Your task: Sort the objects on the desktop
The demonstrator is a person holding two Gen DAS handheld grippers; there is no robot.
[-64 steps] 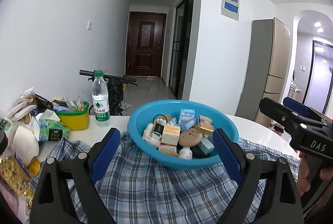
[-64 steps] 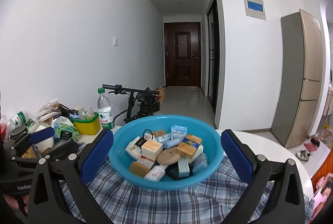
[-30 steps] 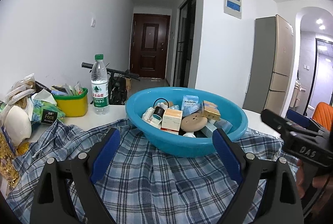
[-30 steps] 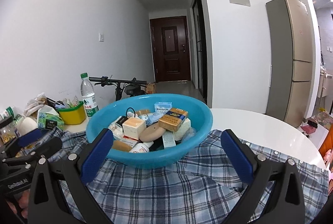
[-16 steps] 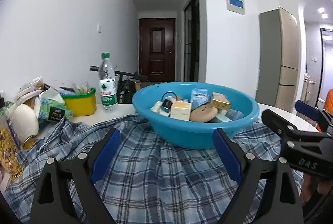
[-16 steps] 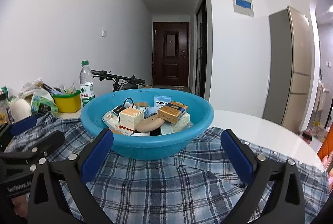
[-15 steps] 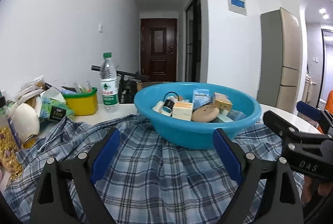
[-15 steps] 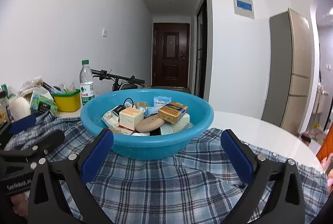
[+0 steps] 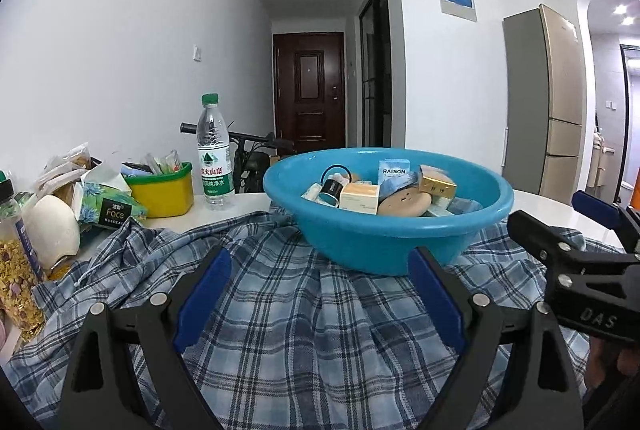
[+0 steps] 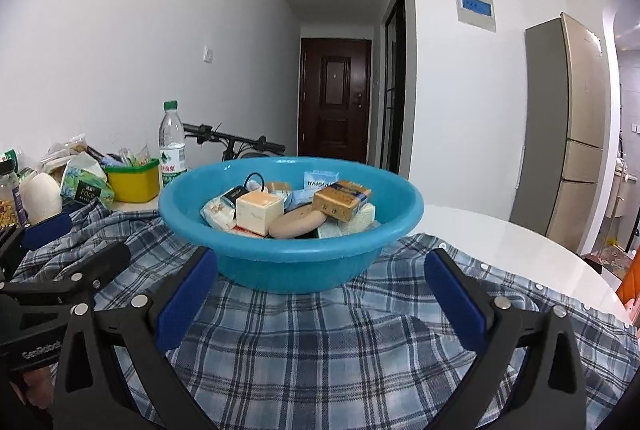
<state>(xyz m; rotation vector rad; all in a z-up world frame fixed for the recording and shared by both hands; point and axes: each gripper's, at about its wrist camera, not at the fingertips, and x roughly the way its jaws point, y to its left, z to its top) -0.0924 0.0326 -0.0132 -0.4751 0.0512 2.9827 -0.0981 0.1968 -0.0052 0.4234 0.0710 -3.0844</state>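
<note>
both grippers (image 9: 320, 266) (image 10: 320, 270) gape, level, facing the basin (image 9: 384, 230).

I hold my left gripper (image 9: 318, 276) and right gripper (image 10: 320, 284) side by side, near level, both jaws wide apart and empty.

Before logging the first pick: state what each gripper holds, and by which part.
Nothing is held. The left gripper and right gripper both stand open above the plaid shirt, short of the blue basin.
</note>
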